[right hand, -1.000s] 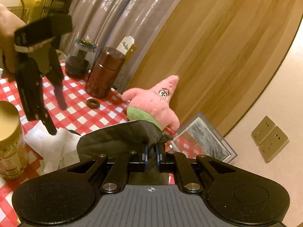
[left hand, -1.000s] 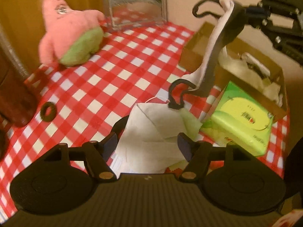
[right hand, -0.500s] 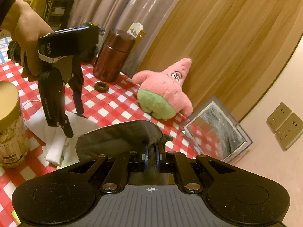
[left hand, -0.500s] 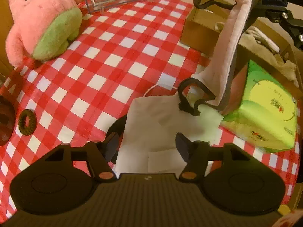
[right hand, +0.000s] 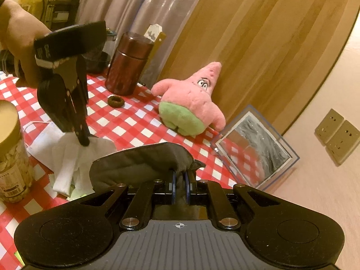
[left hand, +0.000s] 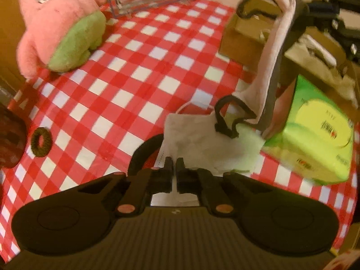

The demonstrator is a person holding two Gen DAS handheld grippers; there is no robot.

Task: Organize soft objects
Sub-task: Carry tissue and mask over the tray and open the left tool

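**Left gripper closed on white cloth; right gripper holding grey eye mask**

The left gripper [left hand: 174, 160] is pointed steeply down at the white cloth [left hand: 202, 139], which lies crumpled on the red-and-white checked table [left hand: 135, 67]. Its jaws have just been closing and are now seen nearly together, with the near edge of the cloth between the fingertips. In the right wrist view the same gripper [right hand: 84, 142] is seen with its tips planted in the cloth [right hand: 67, 157], and the person's hand [right hand: 20, 51] is seen around its handle.

The right gripper [right hand: 180, 187] is clamped narrow on a grey padded eye mask [right hand: 139, 164]. In the left wrist view the mask [left hand: 270, 63] is seen hanging from that gripper [left hand: 315, 15], pale pink lining outward, its black strap loop [left hand: 227, 121] resting on the white cloth.

A green tissue pack [left hand: 315, 139] lies just beside the cloth, touching the mask's lower end. Behind it an open cardboard box [left hand: 243, 36] is noted, with pale soft items inside; these cannot be identified.

A pink star-shaped plush toy [right hand: 191, 108] with green shorts sits well apart from the cloth, near the wooden wall. A brown hair tie [right hand: 115, 100] lies between the plush and a dark red canister [right hand: 128, 65]. A clear acrylic box [right hand: 254, 148] stands at the table's far corner. A jar with a tan lid [right hand: 9, 153] stands beside the cloth.
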